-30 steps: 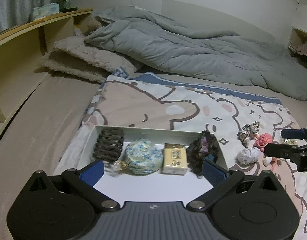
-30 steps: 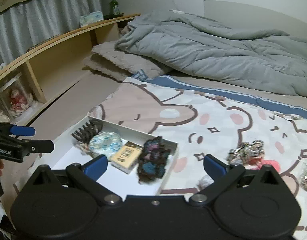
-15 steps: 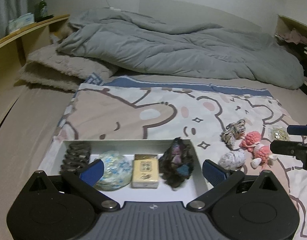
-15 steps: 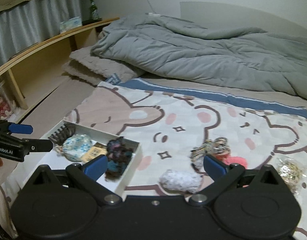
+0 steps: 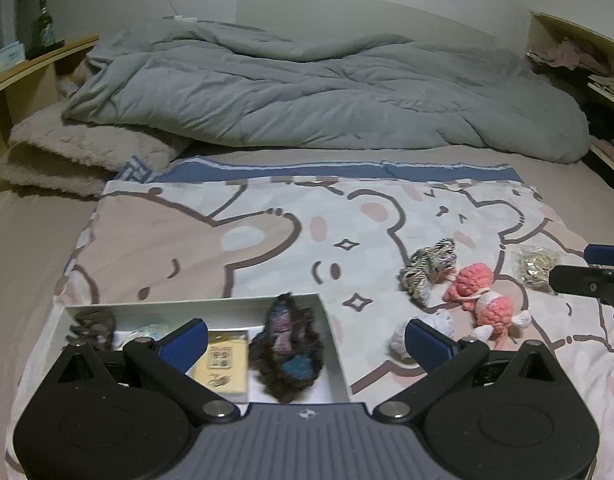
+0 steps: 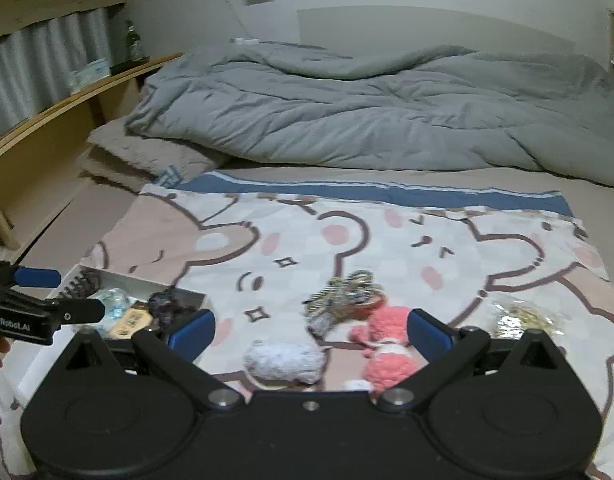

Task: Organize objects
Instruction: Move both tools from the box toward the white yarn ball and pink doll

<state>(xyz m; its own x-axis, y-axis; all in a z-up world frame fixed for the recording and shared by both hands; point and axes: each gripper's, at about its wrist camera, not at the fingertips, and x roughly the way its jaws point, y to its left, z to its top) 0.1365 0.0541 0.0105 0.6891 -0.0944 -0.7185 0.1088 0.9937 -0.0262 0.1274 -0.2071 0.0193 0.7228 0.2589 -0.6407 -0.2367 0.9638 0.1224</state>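
- The left gripper [image 5: 306,340], its 2 blue-padded fingers [image 5: 185,338] spread wide and holding nothing, hovers over the right end of the shallow white rectangular tray [image 5: 331,344].
- In the tray, left to right: a dark brown claw hair clip [image 5: 92,326], a pale blue patterned pouch [image 6: 114,304] (mostly hidden in the left wrist view), a small yellow box [image 5: 223,366] and a dark fuzzy scrunchie with pink and blue patches [image 5: 289,354] against the right wall.
- The right gripper [image 6: 311,330], likewise released and empty, hangs above loose items on the bear-print blanket [image 5: 247,240]: a white fluffy scrunchie [image 6: 283,362] between its fingers, a pink crocheted toy [image 6: 387,340] by the right finger.
- Just beyond lie a black-and-white striped scrunchie [image 6: 343,296] and, further right, a clear packet of gold trinkets [image 6: 519,316].
- A crumpled grey duvet [image 5: 327,92] fills the far bed.
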